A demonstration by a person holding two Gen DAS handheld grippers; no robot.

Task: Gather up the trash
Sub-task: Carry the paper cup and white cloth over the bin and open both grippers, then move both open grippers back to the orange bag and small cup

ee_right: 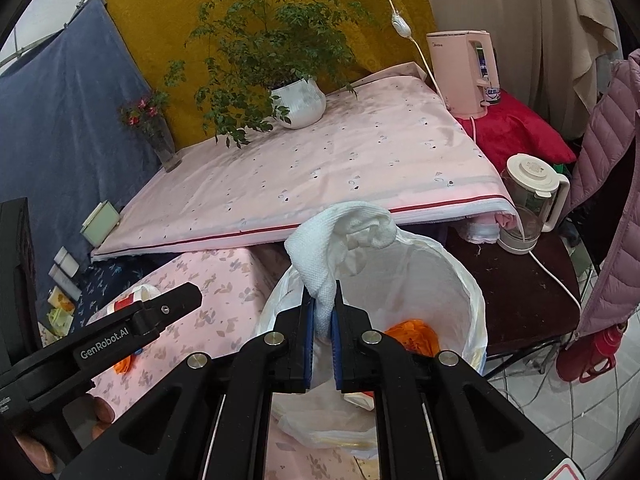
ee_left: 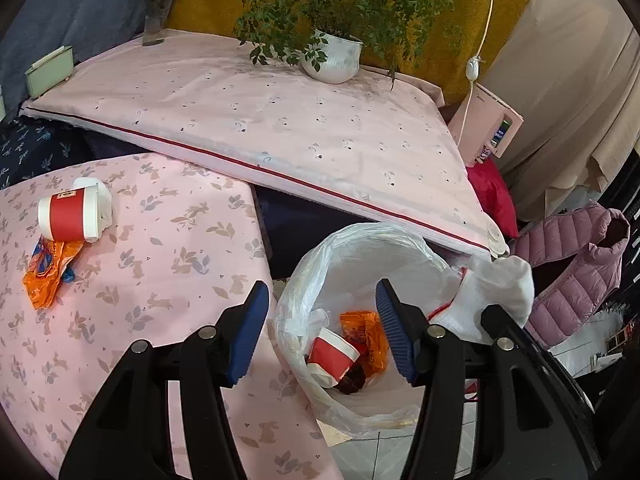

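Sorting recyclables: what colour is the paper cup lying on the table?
Red with white rims, clearest in the left wrist view.

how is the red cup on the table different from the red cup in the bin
The cup on the table lies on its side on the pink cloth, beside an orange wrapper; the cup in the bin sits tilted inside the white liner, mouth upward, on other trash. The table one remains to be collected; the bin one is already binned. Both are red paper cups with white rims.

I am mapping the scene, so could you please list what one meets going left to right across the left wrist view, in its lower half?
orange wrapper → red paper cup on the table → red cup in the bin bag → white cloth → pink puffer jacket
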